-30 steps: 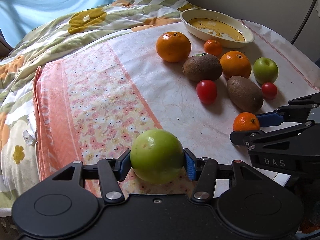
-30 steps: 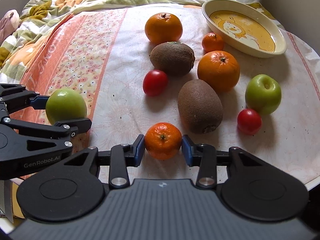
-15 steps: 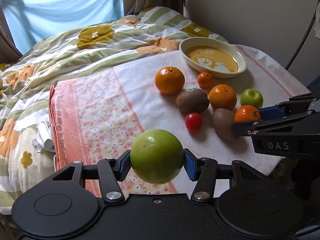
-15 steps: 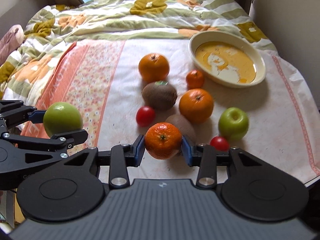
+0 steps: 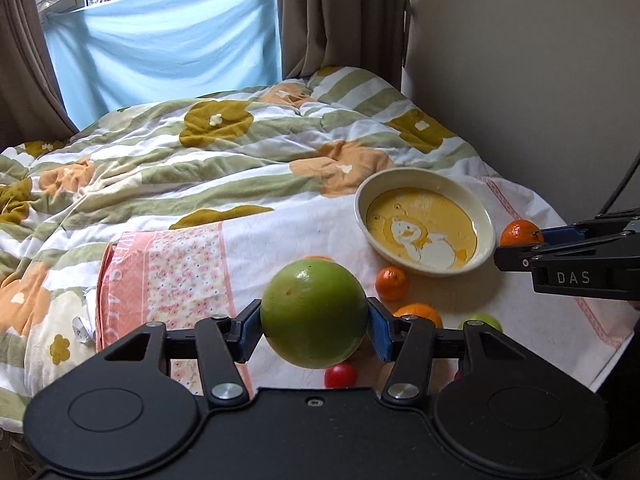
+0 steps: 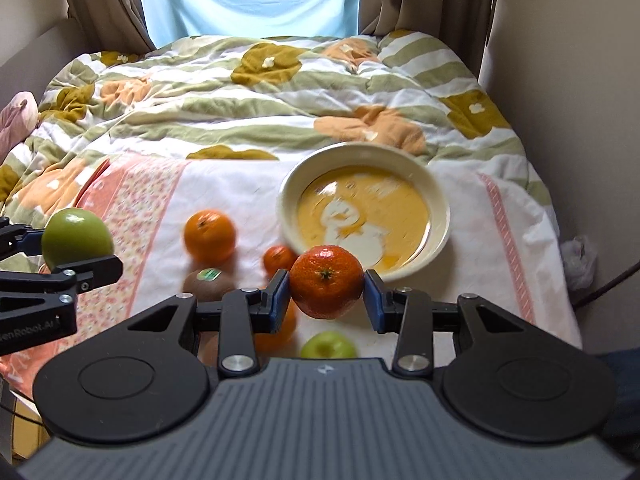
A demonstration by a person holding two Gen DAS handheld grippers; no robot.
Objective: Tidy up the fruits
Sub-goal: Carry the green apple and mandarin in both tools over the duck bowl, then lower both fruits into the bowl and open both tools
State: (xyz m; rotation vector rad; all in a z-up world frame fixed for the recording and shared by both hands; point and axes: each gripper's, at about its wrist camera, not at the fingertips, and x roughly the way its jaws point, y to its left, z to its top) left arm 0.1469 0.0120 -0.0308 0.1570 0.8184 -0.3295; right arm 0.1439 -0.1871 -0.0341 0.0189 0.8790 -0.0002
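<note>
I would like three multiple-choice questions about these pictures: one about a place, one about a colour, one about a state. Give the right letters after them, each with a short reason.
1. Where is the bowl?
A. on the white cloth on the bed
B. on the windowsill
C. on the floor

2. What colour is the fruit in the left tool?
A. red
B. green
C. orange

3. What is the state of the right tool?
A. open and empty
B. shut on a kiwi
C. shut on a mandarin

Answers:
1. A: the bowl stands on the white cloth, beyond the loose fruit.
2. B: a green apple sits between the blue pads.
3. C: its pads press both sides of the mandarin, which hangs above the cloth.
</note>
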